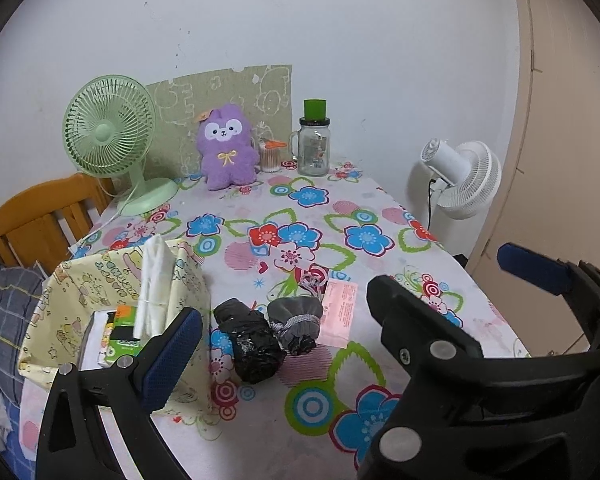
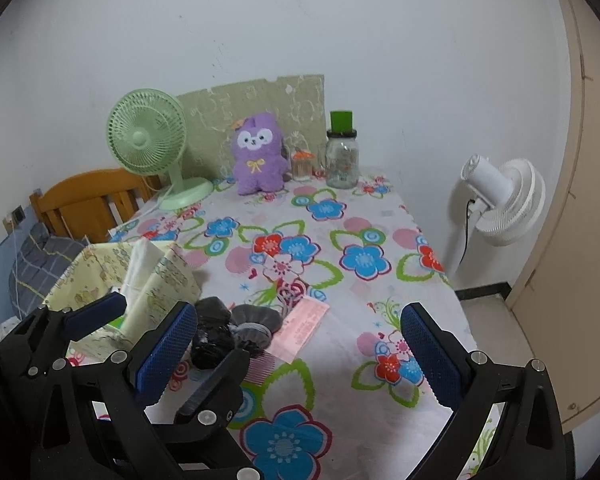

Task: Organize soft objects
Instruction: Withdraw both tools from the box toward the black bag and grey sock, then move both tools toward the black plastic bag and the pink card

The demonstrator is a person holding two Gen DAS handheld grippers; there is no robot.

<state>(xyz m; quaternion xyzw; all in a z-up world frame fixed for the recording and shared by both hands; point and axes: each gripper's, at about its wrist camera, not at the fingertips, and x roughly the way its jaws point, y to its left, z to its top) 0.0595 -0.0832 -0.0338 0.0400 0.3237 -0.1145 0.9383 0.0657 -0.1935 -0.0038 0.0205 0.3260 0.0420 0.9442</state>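
1. Soft objects first: the fabric bin (image 1: 76, 300), pale yellow with cartoon print, stands at the left edge of the floral tabletop (image 1: 340, 360), with a white folded cloth (image 1: 154, 280) upright inside it.
2. Just right of the bin you have a black bundle (image 1: 252, 344), and touching that bundle's right side a grey drawstring pouch (image 1: 298, 320).
3. Right of the pouch lies a pink slip (image 1: 340, 312), flat on the tabletop.
4. Far behind the bin, against the wall, the purple plush (image 1: 226, 148) sits upright between the green fan (image 1: 108, 136) and a glass jar (image 1: 314, 148).
5. Your left gripper (image 1: 284, 312) hovers near the bin, its fingers spread wide and holding nothing.
6. Your right gripper (image 2: 300, 344) hangs right of it, fingers likewise wide apart and empty.
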